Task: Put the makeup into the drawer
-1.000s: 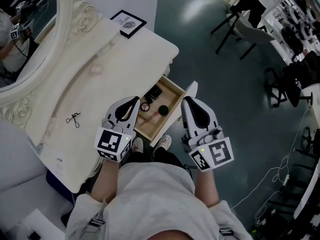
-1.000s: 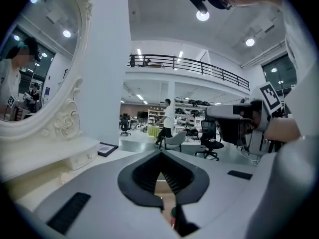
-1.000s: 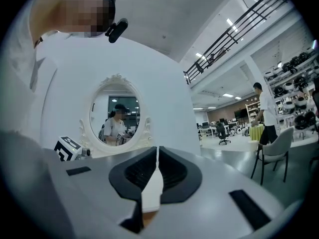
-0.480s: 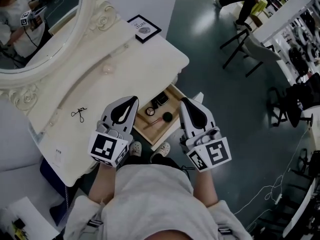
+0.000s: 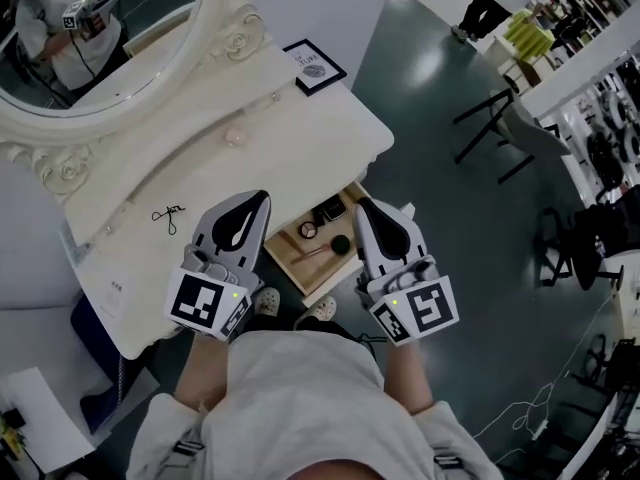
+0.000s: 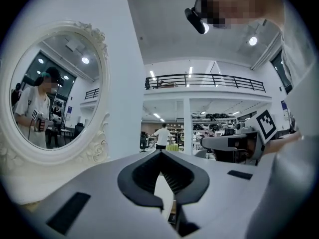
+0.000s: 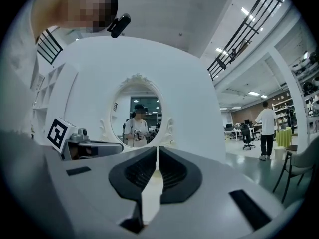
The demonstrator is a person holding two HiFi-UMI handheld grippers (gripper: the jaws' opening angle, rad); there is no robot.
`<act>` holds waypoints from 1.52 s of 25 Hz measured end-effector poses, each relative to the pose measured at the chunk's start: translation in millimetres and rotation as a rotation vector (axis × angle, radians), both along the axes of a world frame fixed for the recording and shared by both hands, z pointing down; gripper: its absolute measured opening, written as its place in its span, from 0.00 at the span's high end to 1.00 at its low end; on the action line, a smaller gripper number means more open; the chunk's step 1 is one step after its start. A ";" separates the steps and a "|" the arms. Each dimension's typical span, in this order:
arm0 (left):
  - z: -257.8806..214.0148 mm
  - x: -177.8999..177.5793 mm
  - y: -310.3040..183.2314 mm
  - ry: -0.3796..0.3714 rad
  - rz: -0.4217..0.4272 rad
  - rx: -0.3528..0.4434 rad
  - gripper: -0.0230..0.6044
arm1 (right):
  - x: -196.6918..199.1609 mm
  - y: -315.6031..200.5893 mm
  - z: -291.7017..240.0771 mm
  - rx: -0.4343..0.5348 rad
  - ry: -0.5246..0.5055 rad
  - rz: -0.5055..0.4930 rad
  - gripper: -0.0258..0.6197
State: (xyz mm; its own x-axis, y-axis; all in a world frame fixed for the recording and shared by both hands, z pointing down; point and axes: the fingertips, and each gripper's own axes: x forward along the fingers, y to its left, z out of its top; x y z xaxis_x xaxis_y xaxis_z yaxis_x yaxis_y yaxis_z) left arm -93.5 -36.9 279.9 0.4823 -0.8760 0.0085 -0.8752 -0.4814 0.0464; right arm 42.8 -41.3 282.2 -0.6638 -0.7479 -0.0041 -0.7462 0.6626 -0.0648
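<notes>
Lying in the open drawer below the front edge of the cream dressing table, the makeup brush has its long axis slanted across the drawer floor, with its dark head toward the white front panel. A black compact and a small round case sit just beside it. The left gripper and right gripper hang above, one on either side of the drawer, jaws together and empty. Only the head view shows the drawer contents and an eyelash curler on the tabletop. The gripper views show instead the oval mirror with a person's reflection. The left gripper view also catches the opposite marker cube.
</notes>
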 end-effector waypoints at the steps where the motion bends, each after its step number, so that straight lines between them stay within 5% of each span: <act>1: -3.5 -2.6 1.4 0.001 -0.011 0.009 0.94 | -2.4 0.0 -1.1 0.003 0.001 -0.010 0.92; 21: -55.1 -35.0 32.2 0.000 -0.153 0.137 0.94 | -34.8 2.6 -25.0 0.054 0.011 -0.145 0.92; 38: -56.8 -34.5 29.5 0.012 -0.181 0.146 0.94 | -32.5 -6.5 -26.7 0.059 0.020 -0.161 0.92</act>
